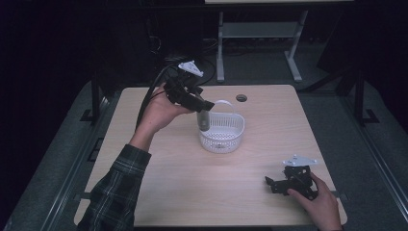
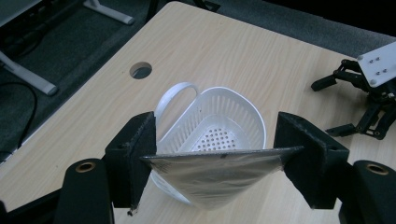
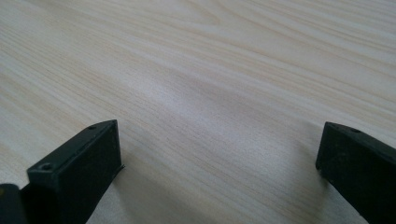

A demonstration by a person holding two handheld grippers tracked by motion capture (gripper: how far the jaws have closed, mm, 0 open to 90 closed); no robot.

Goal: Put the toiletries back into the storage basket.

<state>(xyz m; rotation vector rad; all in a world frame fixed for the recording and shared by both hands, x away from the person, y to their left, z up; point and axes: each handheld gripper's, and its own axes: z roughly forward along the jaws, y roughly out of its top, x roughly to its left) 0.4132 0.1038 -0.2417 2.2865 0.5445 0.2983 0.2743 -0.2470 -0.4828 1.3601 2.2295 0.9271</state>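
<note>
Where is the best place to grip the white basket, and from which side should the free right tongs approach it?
Probably the handle of the white basket. It arches upright at the basket's far end, thin enough to fit between open jaws, while the perforated wall is wide and curved. The right tongs could come from above, clear of the left tongs, which hold a grey pouch over the basket.

A pale wood-grain rectangular table (image 1: 159,197) with rounded corners is seen under dim light, a round cable hole (image 1: 241,98) cut near its far edge. Dark grey carpet (image 1: 337,120) is laid around it. Beyond the far edge, the white metal legs of a second desk (image 1: 293,60) are set against a dark background.
</note>
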